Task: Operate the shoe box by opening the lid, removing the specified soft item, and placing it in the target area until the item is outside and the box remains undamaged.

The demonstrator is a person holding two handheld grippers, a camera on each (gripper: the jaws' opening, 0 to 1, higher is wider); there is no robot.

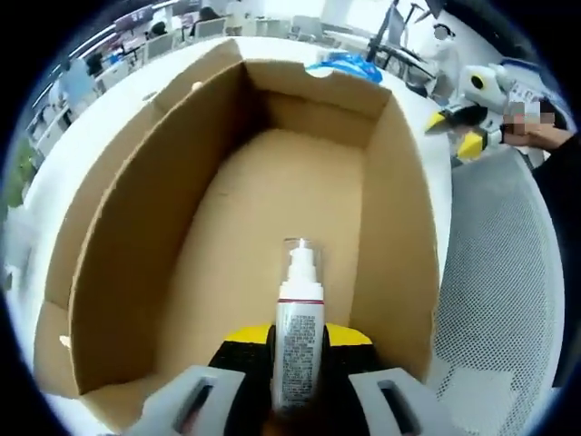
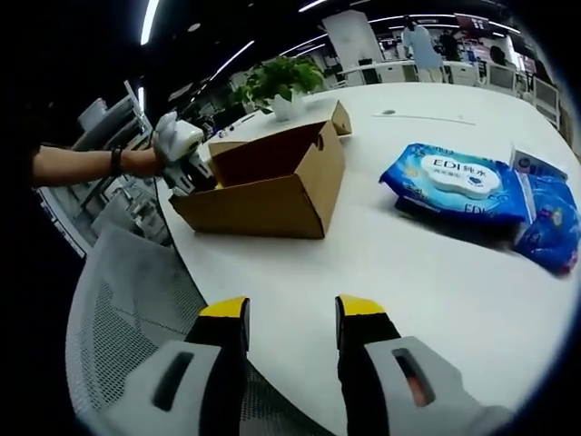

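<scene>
In the left gripper view, the left hand-held gripper [image 1: 298,350] is closed on a small white pump bottle [image 1: 298,341], its yellow-tipped jaws pressed against the bottle's printed body while the capped nozzle points forward over the floor of the open cardboard box [image 1: 127,272]. The box's brown walls rise on both sides of the bottle, the right wall closer than the left, and the far end wall stands well ahead (a blue packet [image 1: 345,65] lies just past it).

In the right gripper view, the right hand-held gripper [image 2: 290,318] hangs open above the white tabletop [image 2: 408,263], nothing between its jaws. The box [image 2: 272,186] sits well ahead and to the left near the tabletop's rounded edge, with the left hand-held gripper [image 2: 186,163] at its left end. Blue wet-wipe packs [image 2: 463,186] lie to the right, apart from the box, leaving bare tabletop between them. A mesh chair [image 2: 127,309] sits just beyond the near edge.
</scene>
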